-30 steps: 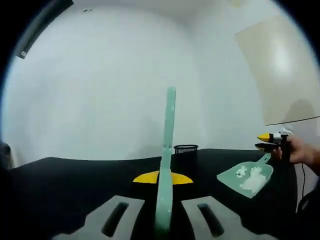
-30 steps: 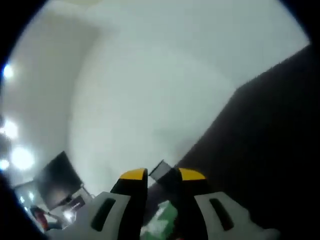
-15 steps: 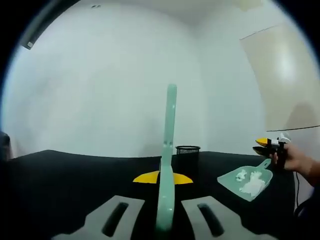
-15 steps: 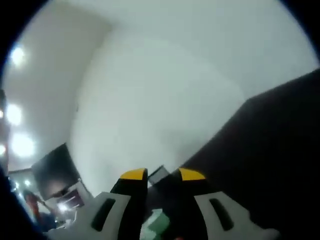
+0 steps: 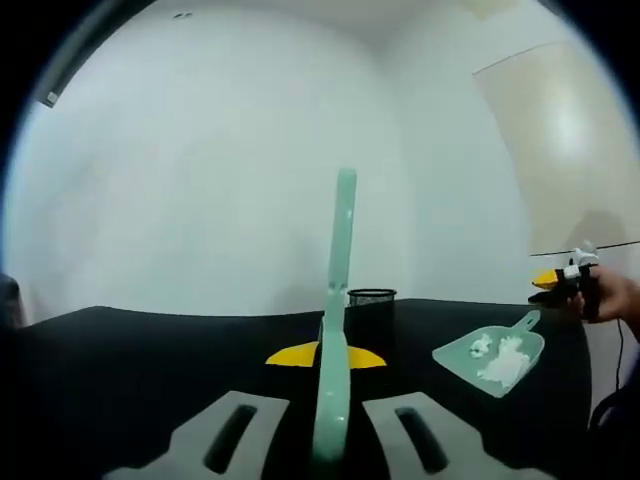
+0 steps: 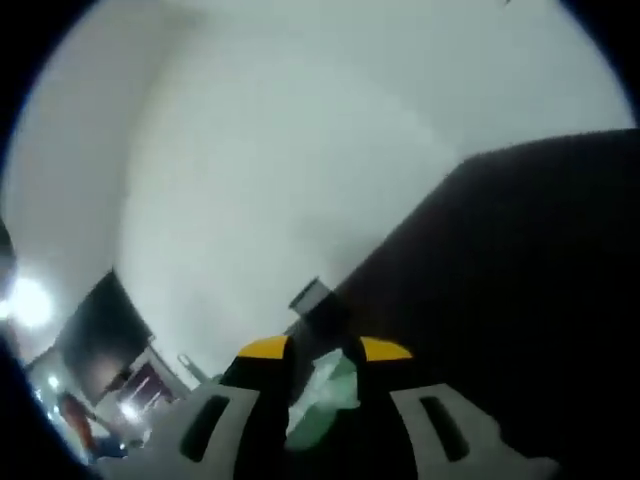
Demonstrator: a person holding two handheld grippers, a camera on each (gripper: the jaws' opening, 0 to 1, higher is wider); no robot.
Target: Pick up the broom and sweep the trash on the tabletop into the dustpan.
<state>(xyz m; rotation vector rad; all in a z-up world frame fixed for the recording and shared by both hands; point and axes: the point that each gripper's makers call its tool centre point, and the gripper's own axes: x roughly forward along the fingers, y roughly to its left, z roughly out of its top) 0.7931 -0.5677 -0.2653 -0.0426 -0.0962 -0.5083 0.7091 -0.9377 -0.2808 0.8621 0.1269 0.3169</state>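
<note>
A pale green broom handle (image 5: 338, 280) rises straight up the middle of the left gripper view, and my left gripper (image 5: 326, 356) is shut on it. A pale green dustpan (image 5: 490, 357) lies on the black table (image 5: 150, 370) at the right, with white trash (image 5: 505, 358) in it. Up and right of its handle a person's hand (image 5: 612, 296) holds my right gripper (image 5: 553, 284), a small gap away from the handle. In the right gripper view my right gripper (image 6: 325, 350) stands open, with a blurred piece of the green dustpan (image 6: 320, 393) showing low between its jaws.
A black mesh cup (image 5: 372, 298) stands at the table's far edge behind the broom handle. White walls lie beyond, with a beige panel (image 5: 565, 130) at the right. A small dark box (image 6: 312, 298) sits at the table's edge in the right gripper view.
My right gripper has drifted right, away from the dustpan handle. Its view has swung, and more green shows between its jaws. The broom stays gripped and the dustpan has not moved.
</note>
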